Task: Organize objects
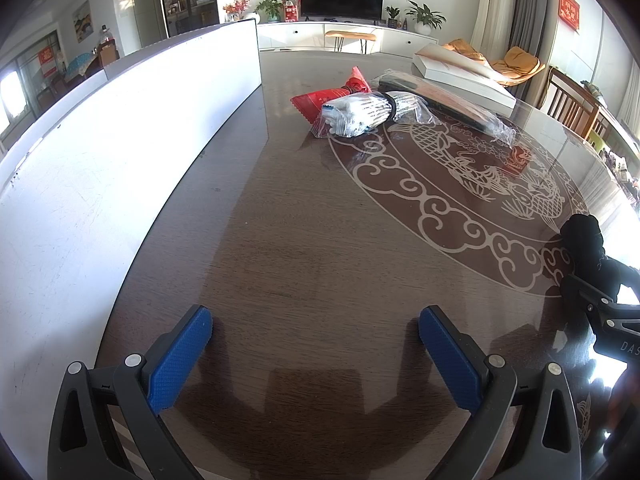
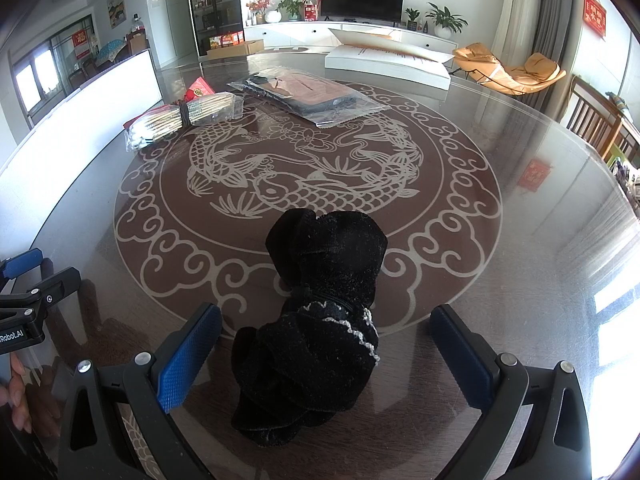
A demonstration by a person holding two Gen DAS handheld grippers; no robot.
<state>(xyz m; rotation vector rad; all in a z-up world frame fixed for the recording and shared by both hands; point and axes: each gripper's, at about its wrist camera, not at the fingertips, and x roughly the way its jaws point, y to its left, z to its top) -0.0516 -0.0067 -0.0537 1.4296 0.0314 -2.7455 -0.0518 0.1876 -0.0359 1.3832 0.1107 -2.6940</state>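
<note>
While its blue-padded jaws stand wide apart, the right hand-held gripper (image 2: 326, 354) sits low over the worktop (image 2: 500, 280) with a black velvet pouch (image 2: 320, 320) lying between the pads, touching neither. The pouch is cinched at its middle by a cord with pale trim, and it rests on the near edge of the fish-and-cloud pattern under the glass. Off to the left, the left hand-held gripper (image 1: 316, 356) is also spread open, with nothing between its pads, just bare dark wood grain. Farther back lie a clear bag of white sticks bound with a dark band (image 1: 360, 114), touching a red packet (image 1: 332, 94) behind it, and a flat clear-wrapped package (image 2: 308, 98) beside them. A white box (image 2: 388, 62) sits at the far edge. A white panel (image 1: 120, 140) stands along the left side.
</note>
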